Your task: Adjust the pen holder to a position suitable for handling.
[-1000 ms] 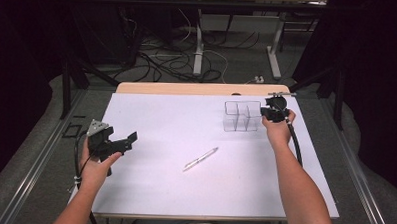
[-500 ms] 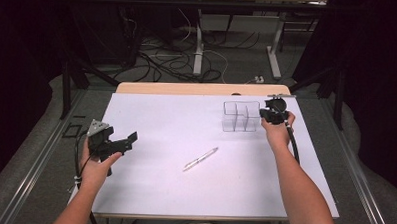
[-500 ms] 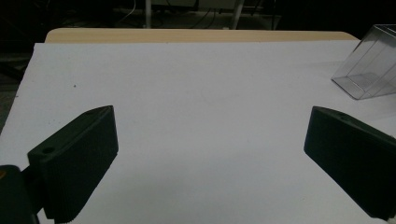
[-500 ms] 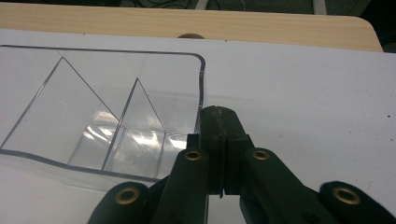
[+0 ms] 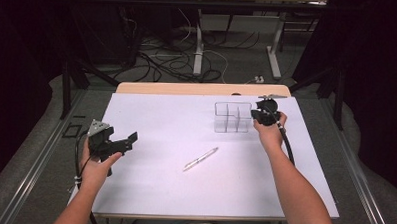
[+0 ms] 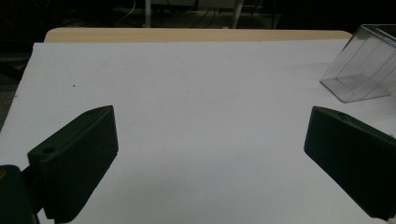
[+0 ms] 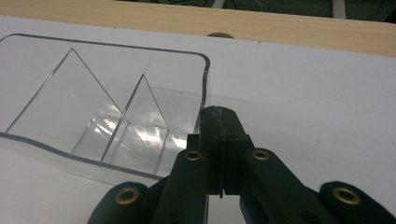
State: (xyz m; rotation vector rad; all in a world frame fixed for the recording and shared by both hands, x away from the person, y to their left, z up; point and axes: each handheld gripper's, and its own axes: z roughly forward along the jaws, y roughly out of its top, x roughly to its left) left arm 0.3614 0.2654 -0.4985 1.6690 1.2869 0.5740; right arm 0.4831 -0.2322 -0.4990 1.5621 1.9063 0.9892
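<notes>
Grippers sat at opposite sides of the white sheet point(image 5: 148, 190) that covered the table. At the near left, the left gripper point(image 5: 119, 143) was held just above the sheet with its jaws spread wide and nothing between them; in the left gripper view the bare sheet lay between the two black pads point(image 6: 77, 158). Toward the middle, a pen point(image 5: 200, 159) lay slantwise on the sheet, well apart from both grippers. Farther right and toward the far edge stood the clear divided organizer point(image 5: 232, 116), empty in its compartments. The right gripper point(image 5: 260, 115) was at its right end wall, and the right gripper view showed the jaws pressed together on the thin clear wall point(image 7: 203, 88) near a rounded corner. To shift the organizer well, the grip probably needed to stay firm, since a hold at one end would likely tilt or swing so light a box; a low, slow slide seemed safest, with the left gripper free to fetch the pen.
</notes>
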